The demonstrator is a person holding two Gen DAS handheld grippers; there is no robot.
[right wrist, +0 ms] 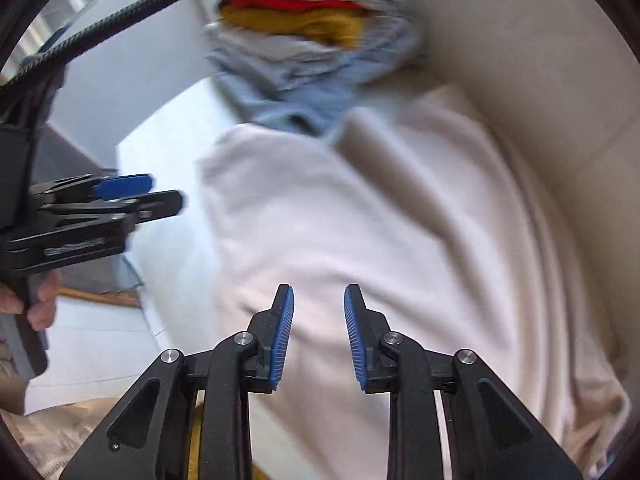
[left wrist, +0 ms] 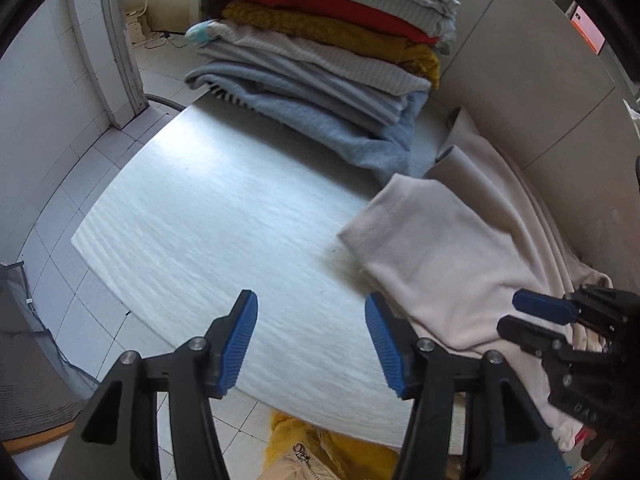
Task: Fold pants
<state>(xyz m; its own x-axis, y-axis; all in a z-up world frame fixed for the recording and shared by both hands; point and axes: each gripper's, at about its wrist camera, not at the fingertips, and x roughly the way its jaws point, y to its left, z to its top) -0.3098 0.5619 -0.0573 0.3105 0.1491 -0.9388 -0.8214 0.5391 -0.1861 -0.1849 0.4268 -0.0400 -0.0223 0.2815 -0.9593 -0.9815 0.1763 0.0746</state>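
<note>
A: What do we have around us on the white table?

B: At its far end stands a stack of folded clothes: pale ribbed knits, a red piece, a mustard knit and blue-grey fleece at the bottom, which spills toward the pants. A beige wall panel runs along the right side. Below the near edge we see something furry and yellow with a zip, and a grey mesh basket on the tiled floor to the left.

A: And the pants?

B: The pale pink pants lie on the right part of the table, against the wall panel. Their long axis runs from our near side toward the stack, and the far end touches or lies just beside the blue-grey fleece; we cannot tell which. A hemmed leg end is folded over on top and points left, toward the bare tabletop.

A: Our left gripper?

B: Its fingers stand moderately wide, with nothing between them, above bare table just left of the pants.

A: And the right gripper?

B: Its fingers show a narrow gap, empty, above the pink cloth. The right view is blurred, so we cannot say whether the tips touch the fabric. A hand grips the left tool's handle.
</note>
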